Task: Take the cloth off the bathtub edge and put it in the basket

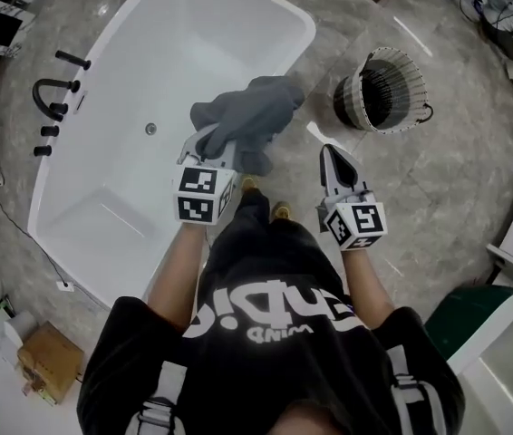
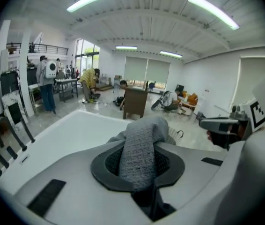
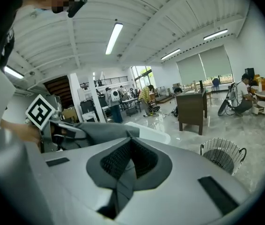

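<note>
left gripper (image 1: 209, 143) clamped on the grey cloth (image 1: 252, 111), a fold pinched between its pads. cloth is bunched at frame centre in head view, over the bathtub (image 1: 130, 161) right edge; can't tell if it touches the rim. right gripper (image 1: 329, 149), right of centre, jaws pressed together, nothing in them. basket (image 1: 417, 89) upper right on the floor, apart from the cloth.

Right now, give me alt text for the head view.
The left gripper holds the grey cloth above the white bathtub rim. The right gripper, shut and empty, hangs beside it; the wire basket stands on the floor beyond.
</note>
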Motion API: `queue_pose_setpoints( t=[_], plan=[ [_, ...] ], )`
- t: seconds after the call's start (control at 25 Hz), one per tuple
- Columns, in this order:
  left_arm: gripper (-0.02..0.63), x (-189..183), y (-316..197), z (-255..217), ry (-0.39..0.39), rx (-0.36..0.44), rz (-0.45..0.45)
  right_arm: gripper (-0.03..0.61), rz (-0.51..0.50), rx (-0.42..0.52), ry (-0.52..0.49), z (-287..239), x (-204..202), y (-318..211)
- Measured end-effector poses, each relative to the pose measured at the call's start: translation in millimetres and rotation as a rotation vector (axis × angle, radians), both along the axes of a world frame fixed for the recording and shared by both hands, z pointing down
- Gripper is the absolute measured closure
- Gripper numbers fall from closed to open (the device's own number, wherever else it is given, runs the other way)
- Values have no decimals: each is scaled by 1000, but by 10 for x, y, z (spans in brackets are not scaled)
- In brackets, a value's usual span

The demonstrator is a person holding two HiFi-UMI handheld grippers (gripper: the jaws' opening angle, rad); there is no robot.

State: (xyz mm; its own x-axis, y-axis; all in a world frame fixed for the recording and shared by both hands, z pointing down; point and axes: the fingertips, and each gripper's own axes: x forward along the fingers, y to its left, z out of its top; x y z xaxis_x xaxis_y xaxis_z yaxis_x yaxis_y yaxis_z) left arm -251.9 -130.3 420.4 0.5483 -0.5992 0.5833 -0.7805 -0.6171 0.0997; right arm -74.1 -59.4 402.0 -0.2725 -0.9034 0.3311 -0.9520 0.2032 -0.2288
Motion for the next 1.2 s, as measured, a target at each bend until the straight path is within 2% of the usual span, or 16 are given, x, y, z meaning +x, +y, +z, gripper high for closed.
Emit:
queue_pose_setpoints(
  t=[0.2,0.4,0.64,0.84,1.0,1.2],
  plan=[
    [546,214,-217,-1082,98,151,47,566,54,92,24,-509,113,-76],
    [546,324,-305,-1622,158,223,90,566,116,152,41,-813,187,-115],
    [545,636,-512,-1702,182,263,184,566,224,183,60,-903,323,-115],
    [546,1086,-510,-1689,194,261,292,566,343,173,59,-826,648,79],
    [545,1527,-492,-1653,196,260,364,566,423,170,60,-761,1029,194],
    [545,2248,-581,-1697,216,278,439,566,480,176,80,-710,1715,117]
  ],
)
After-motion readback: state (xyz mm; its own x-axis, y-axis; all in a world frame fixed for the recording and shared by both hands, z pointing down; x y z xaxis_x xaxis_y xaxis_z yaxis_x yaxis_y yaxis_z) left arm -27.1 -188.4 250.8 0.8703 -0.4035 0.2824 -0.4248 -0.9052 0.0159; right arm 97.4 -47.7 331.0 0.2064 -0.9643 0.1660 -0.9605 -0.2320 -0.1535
